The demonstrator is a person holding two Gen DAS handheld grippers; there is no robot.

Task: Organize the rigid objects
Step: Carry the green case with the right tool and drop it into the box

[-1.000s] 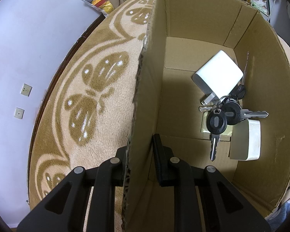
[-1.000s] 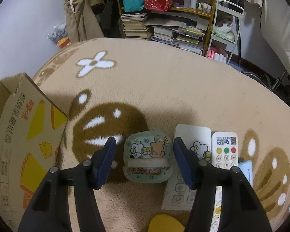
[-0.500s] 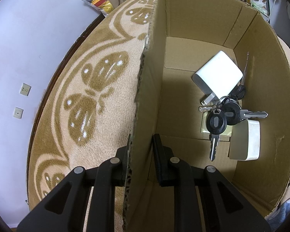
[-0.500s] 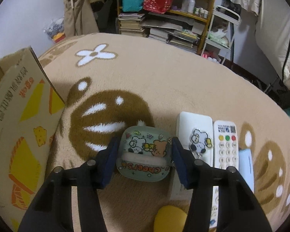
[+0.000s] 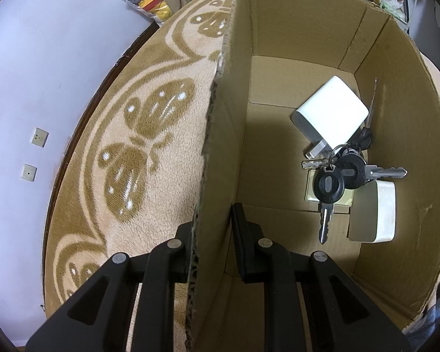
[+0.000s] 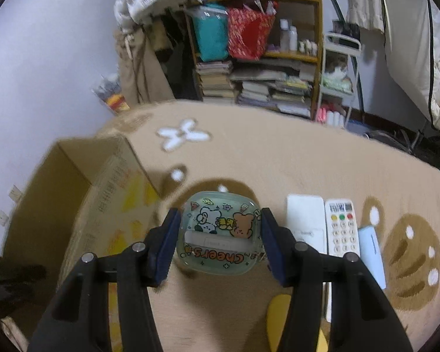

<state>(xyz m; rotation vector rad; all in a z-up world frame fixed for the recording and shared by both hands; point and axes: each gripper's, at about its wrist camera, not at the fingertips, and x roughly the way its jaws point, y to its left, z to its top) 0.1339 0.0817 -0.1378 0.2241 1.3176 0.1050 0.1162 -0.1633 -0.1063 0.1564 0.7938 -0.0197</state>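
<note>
My left gripper [image 5: 212, 243] is shut on the near wall of an open cardboard box [image 5: 220, 152], one finger inside and one outside. On the box floor lie a white charger [image 5: 331, 113], a bunch of keys [image 5: 341, 176] and a white case [image 5: 375, 211]. My right gripper [image 6: 220, 243] is shut on a pale green case with cartoon bears and the word "Cheers" [image 6: 220, 231], held clear above the rug. The same box [image 6: 82, 205] shows at the left of the right wrist view.
On the beige rug [image 6: 278, 152] lie a white flat device [image 6: 305, 220], a white remote [image 6: 341, 228], a light blue item [image 6: 372, 252] and a yellow object [image 6: 281, 308]. A bookshelf [image 6: 264, 67] and a white cart [image 6: 340, 73] stand behind.
The right gripper closed on the green case and lifted it off the rug, tipping the view up toward the shelf. The left gripper kept its hold on the box wall.
</note>
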